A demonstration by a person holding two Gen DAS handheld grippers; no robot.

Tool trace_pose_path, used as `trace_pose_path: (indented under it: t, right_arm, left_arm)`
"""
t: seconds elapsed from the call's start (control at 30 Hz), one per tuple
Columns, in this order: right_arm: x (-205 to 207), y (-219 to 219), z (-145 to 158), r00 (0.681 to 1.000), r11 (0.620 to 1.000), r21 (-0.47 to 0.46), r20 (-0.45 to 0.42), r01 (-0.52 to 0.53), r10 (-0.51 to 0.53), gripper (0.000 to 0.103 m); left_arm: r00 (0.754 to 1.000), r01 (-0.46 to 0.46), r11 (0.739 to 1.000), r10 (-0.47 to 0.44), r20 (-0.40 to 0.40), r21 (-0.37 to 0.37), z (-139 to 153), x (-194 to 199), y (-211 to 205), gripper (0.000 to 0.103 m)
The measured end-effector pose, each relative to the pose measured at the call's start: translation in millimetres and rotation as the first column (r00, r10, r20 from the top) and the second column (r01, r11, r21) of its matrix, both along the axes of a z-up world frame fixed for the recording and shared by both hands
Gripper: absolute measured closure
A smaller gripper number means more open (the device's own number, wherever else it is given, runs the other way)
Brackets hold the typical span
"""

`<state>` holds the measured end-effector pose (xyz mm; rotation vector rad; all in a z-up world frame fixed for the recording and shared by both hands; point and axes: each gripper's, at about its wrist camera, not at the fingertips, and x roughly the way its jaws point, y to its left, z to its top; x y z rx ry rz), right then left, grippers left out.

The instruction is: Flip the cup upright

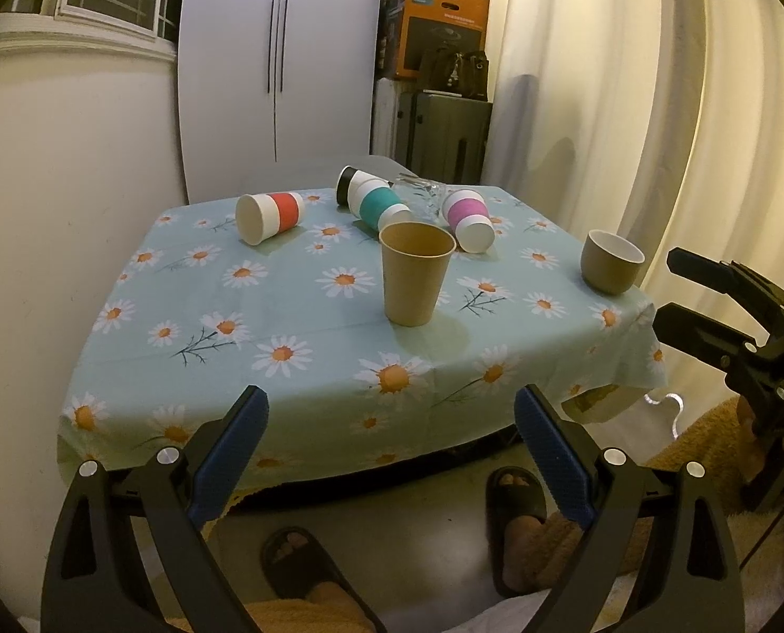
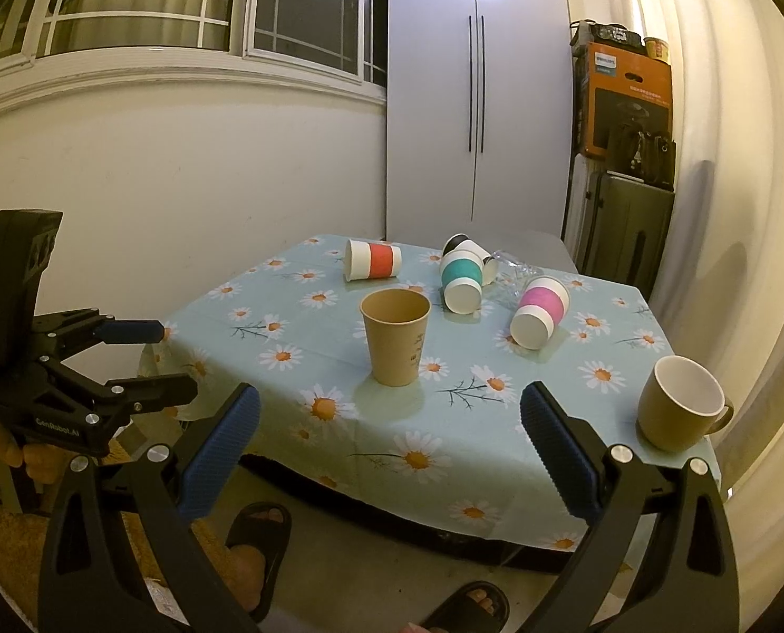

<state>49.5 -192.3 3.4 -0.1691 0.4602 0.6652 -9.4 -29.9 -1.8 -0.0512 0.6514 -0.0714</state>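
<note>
A brown paper cup [image 1: 416, 273] [image 2: 395, 336] stands upright mid-table. A brown mug [image 1: 610, 261] [image 2: 679, 402] stands upright at the right edge. On their sides at the back lie a red-banded cup [image 1: 269, 216] [image 2: 373, 259], a teal-banded cup [image 1: 381, 205] [image 2: 462, 279], a black-and-white cup [image 1: 354, 183] [image 2: 460, 246], a pink-banded cup [image 1: 468, 219] [image 2: 539, 311] and a clear glass [image 1: 422, 192] [image 2: 513, 274]. My left gripper [image 1: 392, 422] [image 2: 173, 361] and my right gripper [image 2: 389, 416] [image 1: 666, 290] are open and empty, held short of the table's near edge.
The table wears a light blue daisy cloth [image 1: 297, 316] [image 2: 576, 422]. A white cabinet [image 1: 276, 63], stacked boxes and a suitcase [image 1: 439, 105] and a curtain [image 1: 629, 105] stand behind. The person's sandalled feet [image 1: 513, 522] are on the floor below.
</note>
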Motion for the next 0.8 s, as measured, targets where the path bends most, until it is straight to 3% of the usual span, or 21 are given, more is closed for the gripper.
trace_pose_path:
  t: [0.8]
  right_arm:
    - [0.0,-1.8,-2.0,0.999,1.0,-0.012,-0.016,0.029,-0.029,0.005]
  left_arm:
    - [1.0,0.001,1.0,-0.001,0.0,-0.003,-1.3,-0.8,-0.3,0.011]
